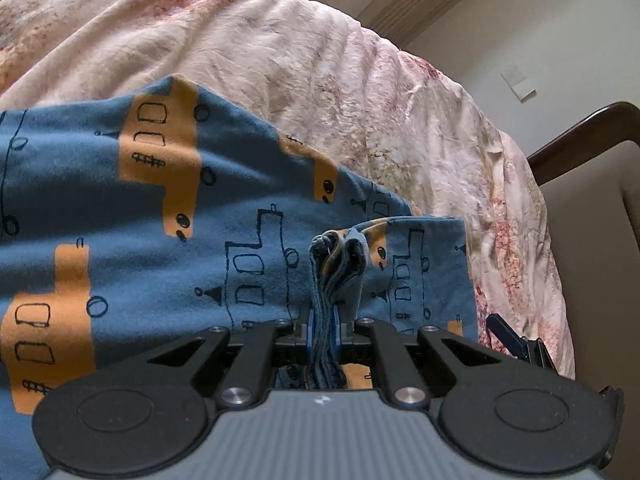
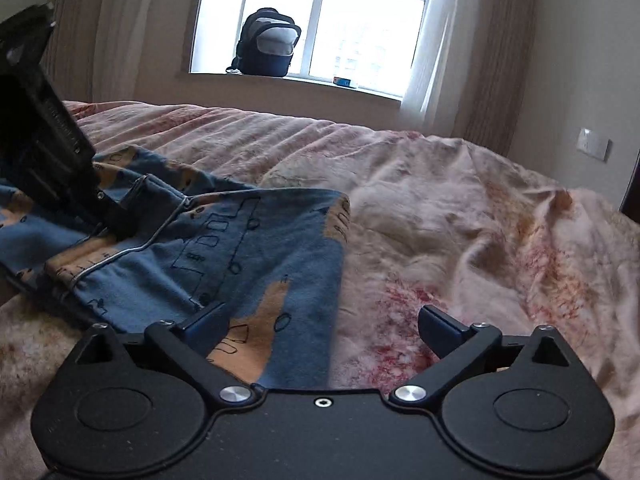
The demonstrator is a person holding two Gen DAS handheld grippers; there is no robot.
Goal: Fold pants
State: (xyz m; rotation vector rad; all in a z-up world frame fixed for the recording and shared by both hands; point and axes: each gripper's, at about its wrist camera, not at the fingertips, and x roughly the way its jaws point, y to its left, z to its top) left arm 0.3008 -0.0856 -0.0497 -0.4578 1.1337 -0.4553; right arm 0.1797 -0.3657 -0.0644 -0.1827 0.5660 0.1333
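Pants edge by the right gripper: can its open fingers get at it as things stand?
Probably yes. The right gripper is open over the pants edge, nothing between; the left gripper grips farther along.

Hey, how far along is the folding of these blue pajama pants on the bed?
Partly done: the pants already lie doubled in layers on the bedspread. In hand: the left gripper is shut on a bunched edge. The right gripper is open, holding nothing. Left: laying that edge down and smoothing.
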